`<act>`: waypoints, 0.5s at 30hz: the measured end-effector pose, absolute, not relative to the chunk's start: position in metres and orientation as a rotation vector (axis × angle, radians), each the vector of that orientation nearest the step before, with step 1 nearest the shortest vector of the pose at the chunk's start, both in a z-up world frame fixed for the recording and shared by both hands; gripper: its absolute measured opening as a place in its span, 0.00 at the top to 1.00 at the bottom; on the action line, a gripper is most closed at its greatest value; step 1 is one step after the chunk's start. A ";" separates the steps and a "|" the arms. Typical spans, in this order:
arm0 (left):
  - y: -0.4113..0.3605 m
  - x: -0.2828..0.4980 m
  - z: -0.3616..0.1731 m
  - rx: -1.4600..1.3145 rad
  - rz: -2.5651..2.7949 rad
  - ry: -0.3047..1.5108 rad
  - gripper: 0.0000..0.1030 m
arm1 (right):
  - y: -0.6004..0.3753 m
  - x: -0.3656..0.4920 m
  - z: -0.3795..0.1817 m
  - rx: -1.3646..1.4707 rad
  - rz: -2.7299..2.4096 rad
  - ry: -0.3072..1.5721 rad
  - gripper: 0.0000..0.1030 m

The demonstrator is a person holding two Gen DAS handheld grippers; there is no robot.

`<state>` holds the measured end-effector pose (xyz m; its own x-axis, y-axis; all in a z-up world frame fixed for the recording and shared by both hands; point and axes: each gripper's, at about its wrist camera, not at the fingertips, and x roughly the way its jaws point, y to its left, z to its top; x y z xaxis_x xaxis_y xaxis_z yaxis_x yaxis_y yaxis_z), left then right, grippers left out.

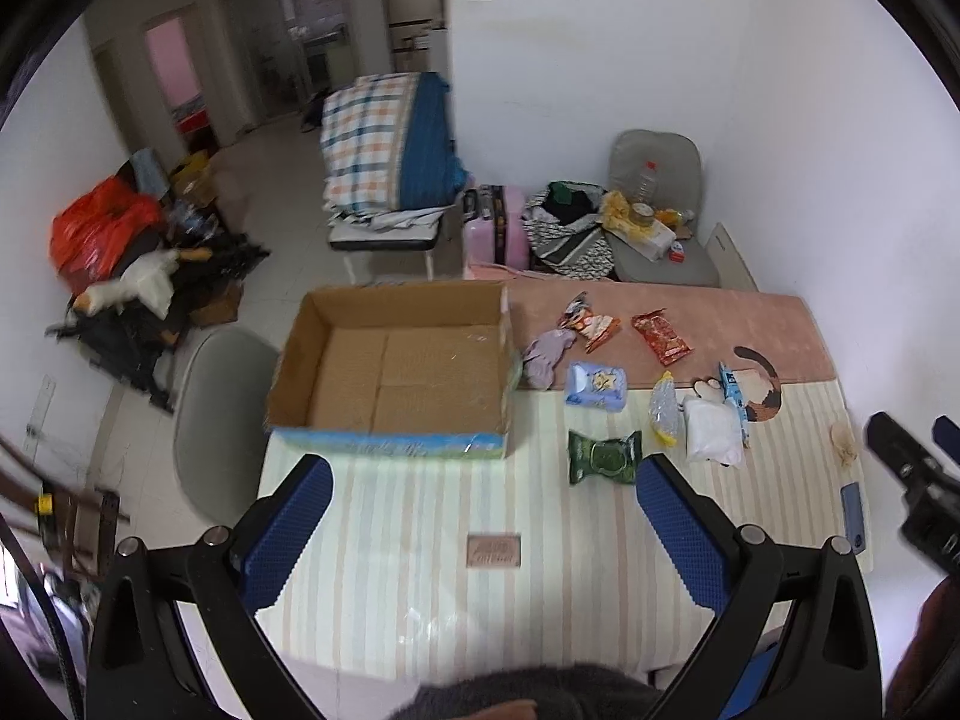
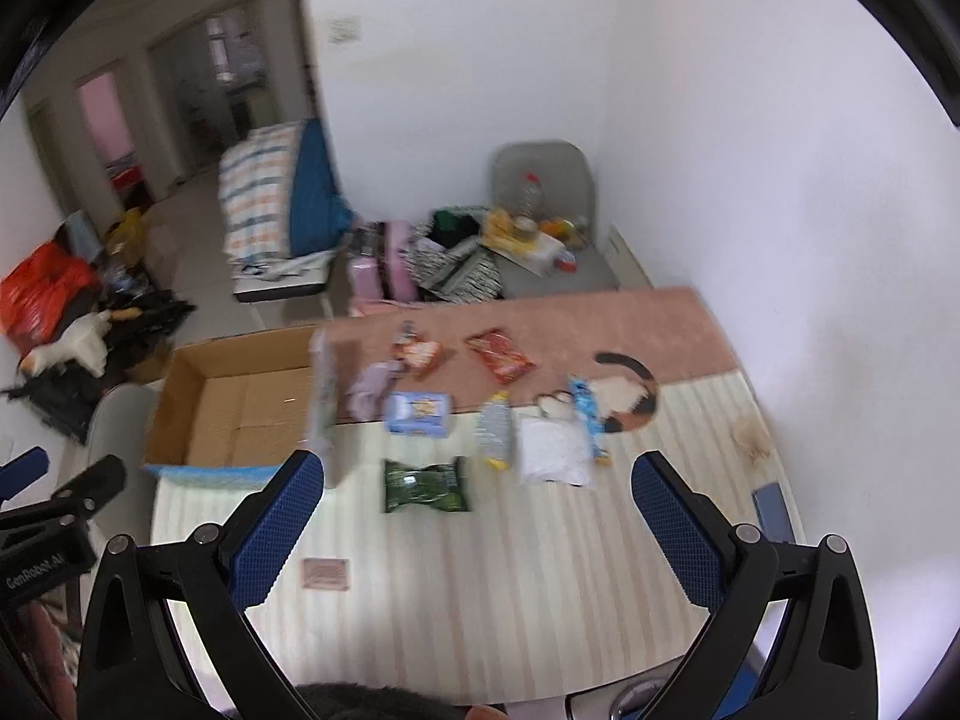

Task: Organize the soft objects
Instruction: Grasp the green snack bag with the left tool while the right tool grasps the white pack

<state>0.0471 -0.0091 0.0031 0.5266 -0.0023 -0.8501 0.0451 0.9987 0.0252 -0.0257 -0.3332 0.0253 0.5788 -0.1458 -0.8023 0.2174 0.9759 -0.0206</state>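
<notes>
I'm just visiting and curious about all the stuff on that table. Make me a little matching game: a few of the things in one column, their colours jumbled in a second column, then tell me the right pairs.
Things
1. wet-wipes pack, nearest the left gripper
2. snack packet on the pink part of the table cover
3. tissue pack beside the cardboard box
4. plastic bag

Colours
a. light blue
b. white
c. dark green
d. red

Pairs: 1-c, 2-d, 3-a, 4-b
</notes>
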 end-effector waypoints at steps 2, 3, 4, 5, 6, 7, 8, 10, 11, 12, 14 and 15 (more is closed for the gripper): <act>-0.027 0.078 -0.018 0.076 -0.065 1.059 0.00 | -0.363 -0.003 0.008 0.092 -0.264 0.960 0.00; -0.036 0.094 -0.030 0.087 -0.072 1.085 0.00 | -0.378 0.008 -0.004 0.101 -0.281 0.986 0.00; -0.044 0.107 -0.041 0.093 -0.081 1.116 0.00 | -0.391 0.019 -0.015 0.113 -0.292 1.013 0.00; -0.053 0.121 -0.055 0.092 -0.105 1.153 0.00 | -0.407 0.031 -0.030 0.124 -0.294 1.041 0.00; -0.063 0.137 -0.071 0.095 -0.113 1.187 0.00 | -0.422 0.044 -0.046 0.129 -0.298 1.073 0.00; -0.072 0.151 -0.088 0.100 -0.125 1.234 0.00 | -0.434 0.055 -0.063 0.118 -0.314 1.113 0.00; -0.081 0.166 -0.108 0.093 -0.144 1.297 0.00 | -0.449 0.069 -0.087 0.094 -0.318 1.167 0.00; -0.094 0.187 -0.143 0.047 -0.155 1.383 0.00 | -0.474 0.093 -0.131 0.109 -0.306 1.255 0.00; -0.099 0.197 -0.163 0.010 -0.154 1.441 0.00 | -0.486 0.105 -0.155 0.136 -0.300 1.312 0.00; -0.106 0.204 -0.182 -0.038 -0.159 1.498 0.00 | -0.497 0.115 -0.175 0.172 -0.286 1.350 0.00; -0.112 0.216 -0.221 -0.165 -0.161 1.622 0.04 | -0.515 0.137 -0.224 0.229 -0.274 1.424 0.00; -0.115 0.220 -0.242 -0.237 -0.157 1.686 0.06 | -0.520 0.146 -0.243 0.238 -0.263 1.458 0.00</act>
